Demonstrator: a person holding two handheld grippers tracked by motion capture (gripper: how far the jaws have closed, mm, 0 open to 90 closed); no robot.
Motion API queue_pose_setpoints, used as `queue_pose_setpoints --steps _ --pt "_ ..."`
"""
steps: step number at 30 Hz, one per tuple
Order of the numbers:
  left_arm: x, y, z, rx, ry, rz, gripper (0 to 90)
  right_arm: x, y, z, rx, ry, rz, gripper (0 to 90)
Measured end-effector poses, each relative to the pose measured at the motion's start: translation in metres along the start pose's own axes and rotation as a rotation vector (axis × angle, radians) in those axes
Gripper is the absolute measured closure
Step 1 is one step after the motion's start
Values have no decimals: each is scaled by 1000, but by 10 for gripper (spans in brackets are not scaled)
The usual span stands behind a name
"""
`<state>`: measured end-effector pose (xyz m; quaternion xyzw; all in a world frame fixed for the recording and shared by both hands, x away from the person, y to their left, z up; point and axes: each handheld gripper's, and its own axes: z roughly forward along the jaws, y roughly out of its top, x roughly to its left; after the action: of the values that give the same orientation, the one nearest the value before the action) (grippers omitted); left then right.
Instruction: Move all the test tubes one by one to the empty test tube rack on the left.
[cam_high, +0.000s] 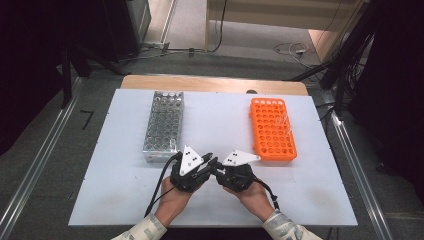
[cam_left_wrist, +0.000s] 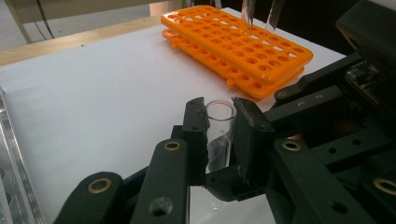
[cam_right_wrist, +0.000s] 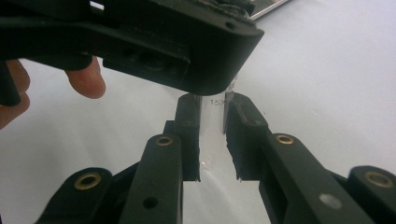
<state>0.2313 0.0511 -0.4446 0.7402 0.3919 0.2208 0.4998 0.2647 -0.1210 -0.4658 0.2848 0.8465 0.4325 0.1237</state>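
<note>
While your two grippers meet tip to tip low over white worktop (cam_high: 125, 200), clear test tube (cam_left_wrist: 219, 135) sits clamped between left gripper (cam_left_wrist: 219, 122) fingers (cam_left_wrist: 195, 135), open mouth up. Right gripper (cam_right_wrist: 212, 108) fingers (cam_right_wrist: 187, 135) grip same tube. Orange rack (cam_left_wrist: 233, 42) beyond fingers; metal rack (cam_high: 164, 125) off left.

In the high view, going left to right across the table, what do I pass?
Metal rack → left tool → right tool → orange rack, all on the white table.
</note>
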Motion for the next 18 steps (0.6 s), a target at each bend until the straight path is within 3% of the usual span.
queue_pose_setpoints --steps 1,5,8,12,18 --pt "0 1 0 -1 3 2 749 0 0 -1 -3 1 2 710" --pt "6 9 -2 -13 10 -5 749 -4 2 -3 -14 10 21 478" --pt "15 18 -3 -22 28 -25 749 -8 3 -4 -19 21 60 354" --pt "30 32 -3 -33 52 -60 749 -11 3 -6 -29 19 76 291" --pt "52 48 -8 -54 103 -87 749 -15 2 -10 -33 7 82 280"
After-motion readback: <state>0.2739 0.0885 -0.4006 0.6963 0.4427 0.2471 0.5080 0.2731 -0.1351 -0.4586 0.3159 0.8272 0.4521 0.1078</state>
